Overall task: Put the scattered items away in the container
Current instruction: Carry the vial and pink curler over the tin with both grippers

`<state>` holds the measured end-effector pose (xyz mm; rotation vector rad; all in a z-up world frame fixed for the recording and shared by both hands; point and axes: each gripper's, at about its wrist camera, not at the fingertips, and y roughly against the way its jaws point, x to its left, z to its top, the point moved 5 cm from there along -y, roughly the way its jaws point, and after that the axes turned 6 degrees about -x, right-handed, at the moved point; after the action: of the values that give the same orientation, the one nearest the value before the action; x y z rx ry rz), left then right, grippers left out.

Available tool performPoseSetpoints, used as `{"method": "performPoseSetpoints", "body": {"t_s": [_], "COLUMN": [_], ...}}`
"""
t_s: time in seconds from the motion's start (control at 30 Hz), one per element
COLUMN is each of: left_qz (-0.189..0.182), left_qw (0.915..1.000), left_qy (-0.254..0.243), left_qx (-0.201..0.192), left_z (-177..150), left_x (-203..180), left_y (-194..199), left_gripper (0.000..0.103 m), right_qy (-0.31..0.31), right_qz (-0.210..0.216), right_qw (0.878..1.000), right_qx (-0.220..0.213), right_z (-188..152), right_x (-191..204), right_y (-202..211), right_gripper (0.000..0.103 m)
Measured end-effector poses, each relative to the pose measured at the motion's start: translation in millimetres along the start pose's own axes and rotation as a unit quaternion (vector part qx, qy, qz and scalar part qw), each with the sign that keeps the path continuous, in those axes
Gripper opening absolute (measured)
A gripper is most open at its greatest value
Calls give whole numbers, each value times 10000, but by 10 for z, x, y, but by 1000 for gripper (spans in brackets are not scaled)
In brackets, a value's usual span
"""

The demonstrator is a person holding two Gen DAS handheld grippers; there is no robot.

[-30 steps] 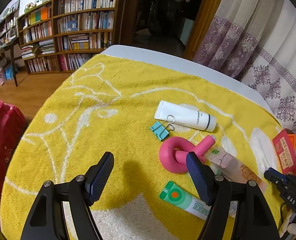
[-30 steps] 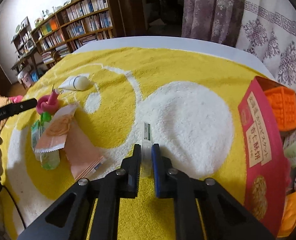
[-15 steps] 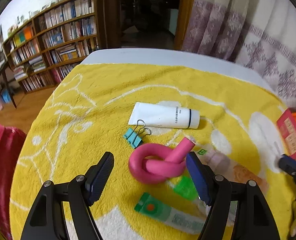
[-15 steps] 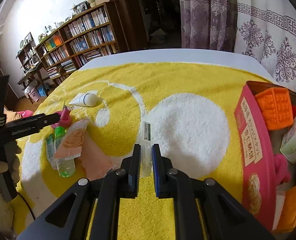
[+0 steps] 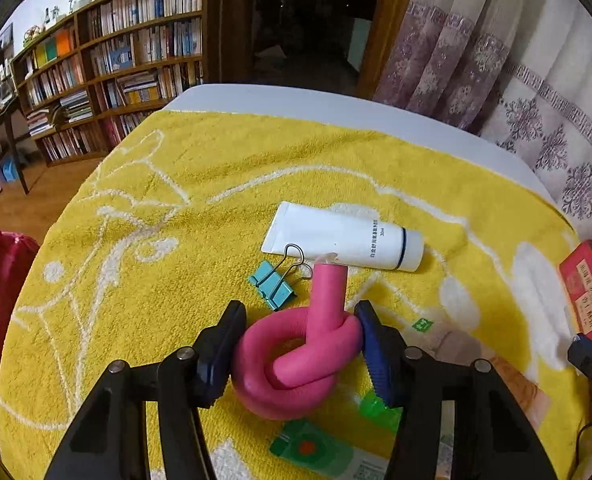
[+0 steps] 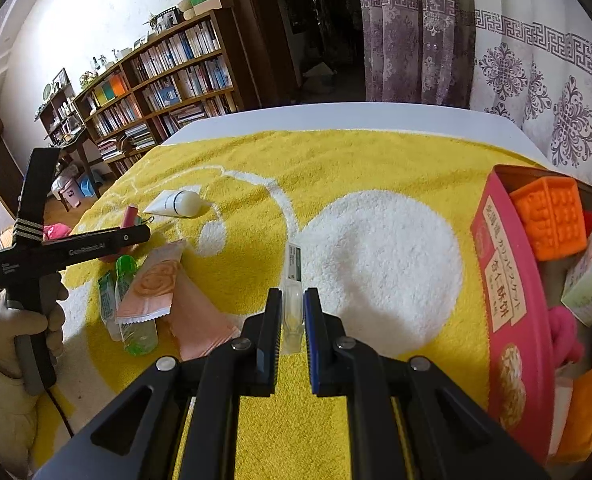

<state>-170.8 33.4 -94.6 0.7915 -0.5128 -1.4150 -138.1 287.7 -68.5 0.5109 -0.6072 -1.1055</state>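
Note:
A pink foam tube tied in a knot (image 5: 296,356) lies on the yellow towel between the jaws of my left gripper (image 5: 298,316). Those jaws are closing, and both pads touch the knot's sides. My right gripper (image 6: 293,300) is shut on a slim clear packet with a white label (image 6: 294,276), low over the towel. The container, a pink box (image 6: 504,280), stands at the right with an orange silicone block (image 6: 552,216) and several other items inside. The box also shows at the right edge of the left wrist view (image 5: 584,292).
Just beyond the knot lie a white tube (image 5: 348,240) and a teal binder clip (image 5: 274,286). A green-and-white tube (image 5: 316,450), a green bottle (image 6: 136,332) and peach packets (image 6: 156,284) are heaped near it. A gloved hand (image 6: 24,320) holds the left gripper.
My left gripper has moved in over the pink knot and its jaws have narrowed onto it. The right gripper still holds the clear packet, hardly moved.

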Motion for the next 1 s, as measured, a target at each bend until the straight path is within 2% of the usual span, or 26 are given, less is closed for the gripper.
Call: {"method": "performPoseSetpoints", "body": {"t_s": [0.2, 0.53, 0.8, 1.0], "left_qz": [-188, -436, -718, -997], "left_qw": [9994, 9974, 9939, 9898], "left_qy": [-25, -109, -344, -637], "left_qx": [-292, -560, -765, -796], "left_z": [58, 130, 162, 149], "left_x": [-88, -289, -646, -1050], "left_y": [208, 531, 830, 966], "left_gripper": [58, 58, 58, 58], "right_qy": [-113, -504, -808, -1109], "right_qz": [11, 53, -125, -531], "right_qw": [9998, 9968, 9905, 9812], "right_qx": [-175, -623, -1104, -1485], "right_z": [52, 196, 221, 167], "right_x": [-41, -173, -395, -790], "right_y": [69, 352, 864, 1366], "right_gripper": [12, 12, 12, 12]}}
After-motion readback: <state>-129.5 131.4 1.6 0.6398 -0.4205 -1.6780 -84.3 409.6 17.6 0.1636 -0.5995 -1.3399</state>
